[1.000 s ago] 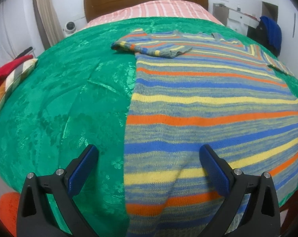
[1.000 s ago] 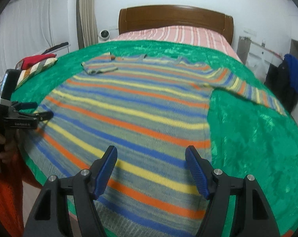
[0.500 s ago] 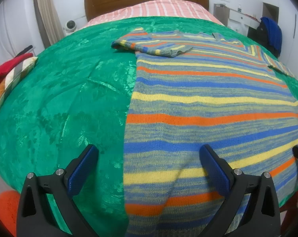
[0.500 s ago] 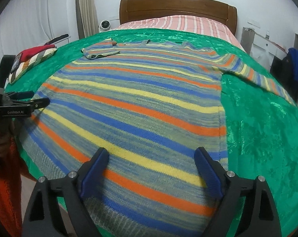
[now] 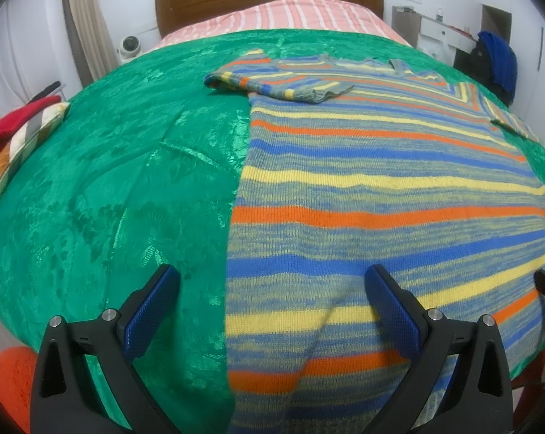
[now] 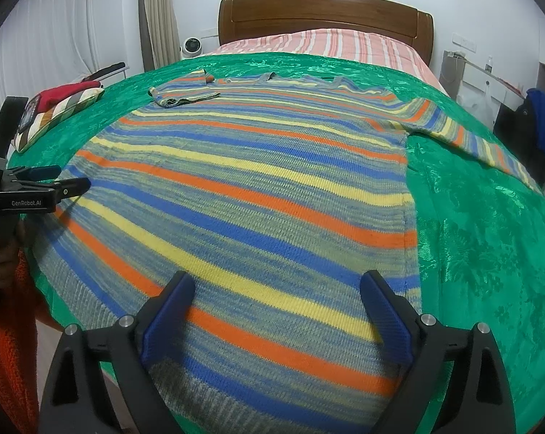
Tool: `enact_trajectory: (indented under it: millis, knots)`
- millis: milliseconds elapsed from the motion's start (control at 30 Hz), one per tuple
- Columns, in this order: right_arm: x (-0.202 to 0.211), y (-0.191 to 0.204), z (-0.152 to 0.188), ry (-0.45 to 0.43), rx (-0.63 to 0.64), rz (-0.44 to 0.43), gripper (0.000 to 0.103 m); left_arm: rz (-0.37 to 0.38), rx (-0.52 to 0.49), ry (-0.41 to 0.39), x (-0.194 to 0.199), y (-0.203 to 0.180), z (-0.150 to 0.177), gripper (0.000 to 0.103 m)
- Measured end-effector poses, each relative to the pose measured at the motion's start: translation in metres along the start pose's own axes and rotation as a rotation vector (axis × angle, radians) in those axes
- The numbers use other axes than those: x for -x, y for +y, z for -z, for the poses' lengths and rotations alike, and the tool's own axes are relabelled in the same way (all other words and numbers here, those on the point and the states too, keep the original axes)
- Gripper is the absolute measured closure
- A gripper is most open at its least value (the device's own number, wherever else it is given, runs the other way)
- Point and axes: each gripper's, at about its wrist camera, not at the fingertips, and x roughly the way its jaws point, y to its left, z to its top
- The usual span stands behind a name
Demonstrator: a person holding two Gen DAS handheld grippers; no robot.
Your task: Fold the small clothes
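— striped knit, that's what's on the bed: a sweater [image 6: 258,195] in orange, yellow, blue and grey bands, lying flat on the green bedspread [image 5: 102,188].

— flat all over?

— mostly. one sleeve [image 5: 279,85] is folded in across the chest near the collar. the other sleeve [image 6: 482,144] lies straight out over the green cloth toward the far side of the bed. the hem comes right down to the near edge.

— and the tongs?

— the left gripper [image 5: 272,300] hangs above the sweater's side edge with its jaws wide apart, one blue pad over bare green cloth, the other over the stripes. nothing between them is pinched. from the right wrist view you see it side-on [image 6: 51,188], with a hand [image 6: 1,256] wrapped round its handle.

— the right one?

— the right gripper [image 6: 276,303] sits over the hem, near the sweater's other side edge. its jaws have just been opening and now stand wide, with only flat knit below them, none of it caught.

— anything else about?

— a wooden headboard [image 6: 323,14] at the far end, pink striped bedding [image 6: 330,43] beneath it, and a red and striped pile of folded things [image 5: 15,133] at the bedspread's edge.
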Motion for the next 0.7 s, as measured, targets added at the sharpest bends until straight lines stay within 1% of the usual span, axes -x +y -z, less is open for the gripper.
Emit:
enact_trajectory:
  millis: [700]
  knots:
    - [-0.0014, 0.0012, 0.0006, 0.000, 0.001, 0.002, 0.008, -0.001, 0.000, 0.000, 0.0003, -0.0002, 0.0000, 0.000]
